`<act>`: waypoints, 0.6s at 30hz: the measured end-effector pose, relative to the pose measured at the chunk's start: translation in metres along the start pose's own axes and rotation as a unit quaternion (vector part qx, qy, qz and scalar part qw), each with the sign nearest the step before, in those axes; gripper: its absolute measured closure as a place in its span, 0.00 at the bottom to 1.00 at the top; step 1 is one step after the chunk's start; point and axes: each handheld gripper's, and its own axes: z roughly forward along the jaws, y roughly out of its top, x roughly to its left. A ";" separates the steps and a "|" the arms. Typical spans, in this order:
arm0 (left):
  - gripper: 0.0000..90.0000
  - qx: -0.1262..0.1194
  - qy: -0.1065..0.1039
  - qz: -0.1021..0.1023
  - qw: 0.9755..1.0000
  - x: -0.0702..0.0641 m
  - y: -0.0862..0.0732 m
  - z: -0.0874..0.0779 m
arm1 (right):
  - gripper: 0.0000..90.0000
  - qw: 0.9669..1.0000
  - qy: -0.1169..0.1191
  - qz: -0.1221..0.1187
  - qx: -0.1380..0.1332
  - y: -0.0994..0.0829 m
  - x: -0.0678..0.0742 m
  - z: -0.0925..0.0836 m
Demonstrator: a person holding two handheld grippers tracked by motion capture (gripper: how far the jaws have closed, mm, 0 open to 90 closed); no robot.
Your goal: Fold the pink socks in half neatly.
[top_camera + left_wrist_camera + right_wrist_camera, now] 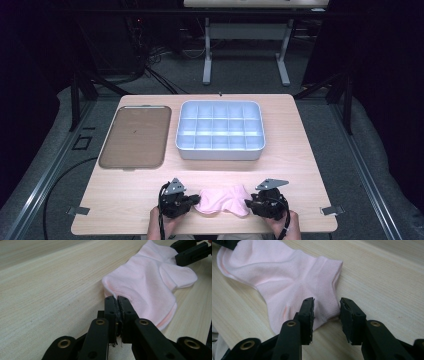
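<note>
A pink sock [222, 200] lies flat on the wooden table [300, 165] near its front edge, between my two grippers. My left gripper [196, 201] is at the sock's left end. In the left gripper view its jaws [117, 300] are shut, with a small fold of the sock [150, 282] pinched at their tips. My right gripper [248, 204] is at the sock's right end. In the right gripper view it [327, 306] stands open, and the ribbed cuff of the sock [287, 272] lies between its two fingers.
A brown flat tray [135, 136] lies at the back left of the table. Beside it, at the back middle, stands a pale compartment box [220, 152] with several cells. Bare wood runs between the box and the sock.
</note>
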 end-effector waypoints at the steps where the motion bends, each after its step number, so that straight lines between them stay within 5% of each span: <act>1: 0.96 0.000 0.000 0.001 1.000 0.000 0.000 0.000 | 0.73 1.000 -0.003 -0.005 0.001 0.000 0.001 0.000; 6: 0.96 0.000 0.006 0.005 1.000 -0.001 0.000 0.000 | 0.74 1.000 -0.016 -0.022 0.007 0.000 0.004 -0.001; 18: 0.96 -0.002 0.002 0.005 1.000 0.000 0.000 0.000 | 0.90 1.000 0.005 -0.015 0.017 0.001 0.002 -0.001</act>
